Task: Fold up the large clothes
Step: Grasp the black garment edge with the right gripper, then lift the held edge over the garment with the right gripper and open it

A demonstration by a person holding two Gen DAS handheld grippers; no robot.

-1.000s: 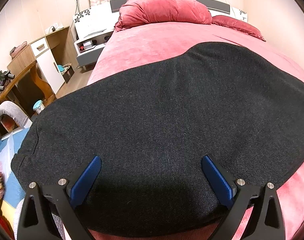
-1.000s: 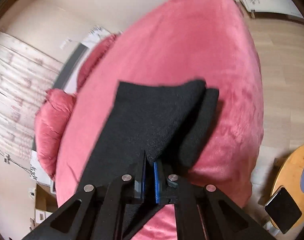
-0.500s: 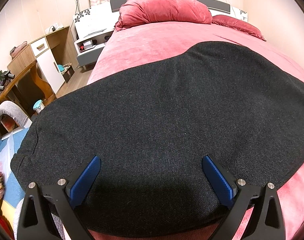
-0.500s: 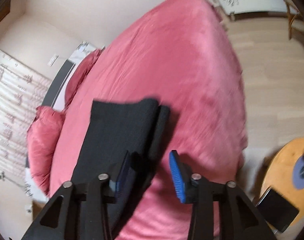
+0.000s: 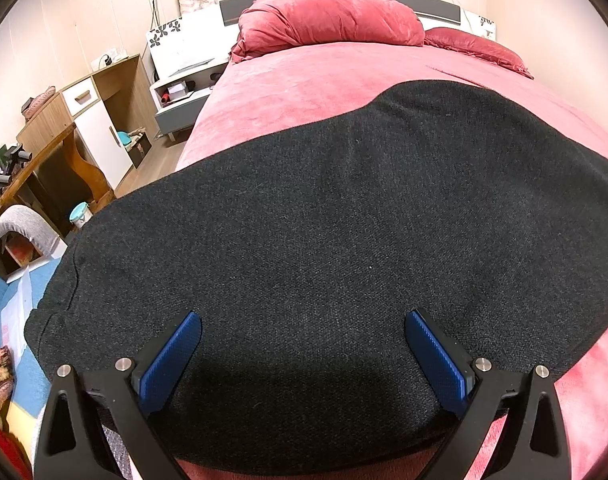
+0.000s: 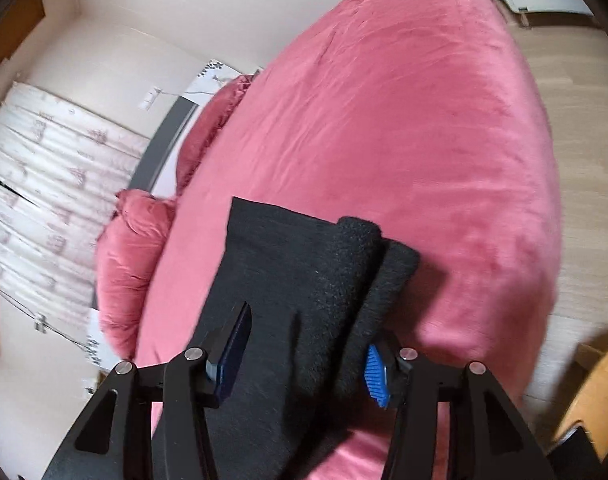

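Black knit garment (image 5: 324, 240) is lying spread across the pink bed (image 5: 304, 80), its near edge reaching the mattress side. Left gripper (image 5: 304, 356) is hovering over that near hem, jaws wide apart and gripping nothing. Right gripper (image 6: 304, 352) has just been opening; its blue pads are standing apart with the rolled end of the fabric (image 6: 356, 264) lying loose between them. Thick and soft (probably wool), the cloth is likely to sag and slump rather than slide, so pinching doubled edges or corners is looking wisest.
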